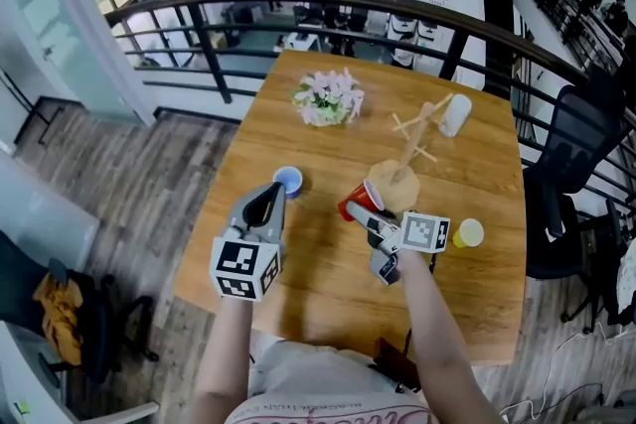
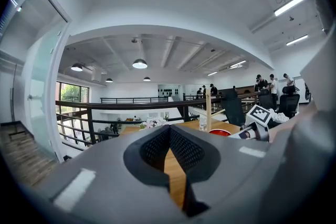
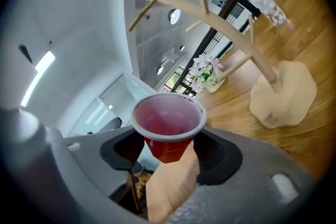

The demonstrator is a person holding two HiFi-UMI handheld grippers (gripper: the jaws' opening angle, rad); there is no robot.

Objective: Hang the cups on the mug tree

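Observation:
The wooden mug tree point(image 1: 412, 146) stands right of the table's middle, and a pale cup point(image 1: 455, 114) hangs on its upper right peg. My right gripper point(image 1: 366, 215) is shut on a red cup point(image 1: 355, 203) just left of the tree's base. In the right gripper view the red cup point(image 3: 168, 128) sits between the jaws with its mouth toward the camera, and the tree point(image 3: 247, 50) leans across above it. My left gripper point(image 1: 270, 196) is shut with nothing in it, its tip next to a blue cup point(image 1: 288, 180). A yellow cup point(image 1: 468, 233) lies right of my right gripper.
A bunch of pale flowers point(image 1: 328, 98) stands at the far middle of the wooden table point(image 1: 328, 283). A black railing point(image 1: 199, 35) runs behind the table, and an office chair point(image 1: 566, 184) stands to its right. The left gripper view shows the tree point(image 2: 208, 113) and the red cup point(image 2: 220, 132) ahead.

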